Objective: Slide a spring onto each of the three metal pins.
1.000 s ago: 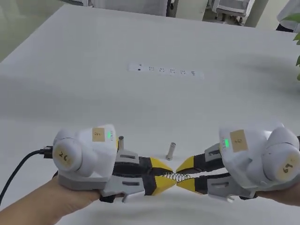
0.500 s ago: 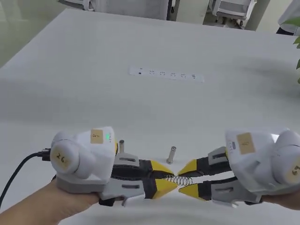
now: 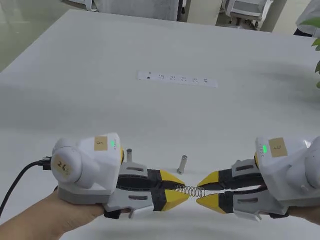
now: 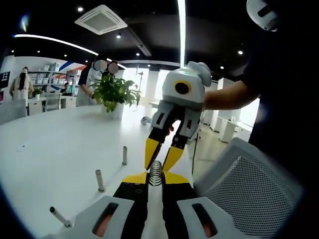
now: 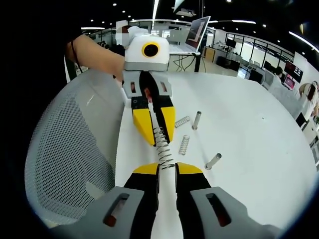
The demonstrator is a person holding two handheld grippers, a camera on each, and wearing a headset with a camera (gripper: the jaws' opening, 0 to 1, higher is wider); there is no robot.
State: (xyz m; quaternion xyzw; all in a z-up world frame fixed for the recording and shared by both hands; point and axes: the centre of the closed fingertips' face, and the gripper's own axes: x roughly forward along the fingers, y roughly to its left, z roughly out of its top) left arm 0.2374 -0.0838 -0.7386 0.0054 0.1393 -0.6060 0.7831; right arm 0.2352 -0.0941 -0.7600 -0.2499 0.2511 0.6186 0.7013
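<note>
Head view: with the spring point(image 3: 191, 190) pinched at its ends by the left gripper point(image 3: 186, 192) and the right gripper point(image 3: 198, 192), it could be overstretched, or flung free if either grip is loosened.

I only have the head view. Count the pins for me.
Observer: The left gripper view shows three pins on the table.
Operator: Report any spare springs.
Observer: The right gripper view shows two loose springs lying on the table.
Operator: Check the grip.
Observer: Seen close, the left hand-held gripper and the right hand-held gripper each pinch one end of the held spring.
</note>
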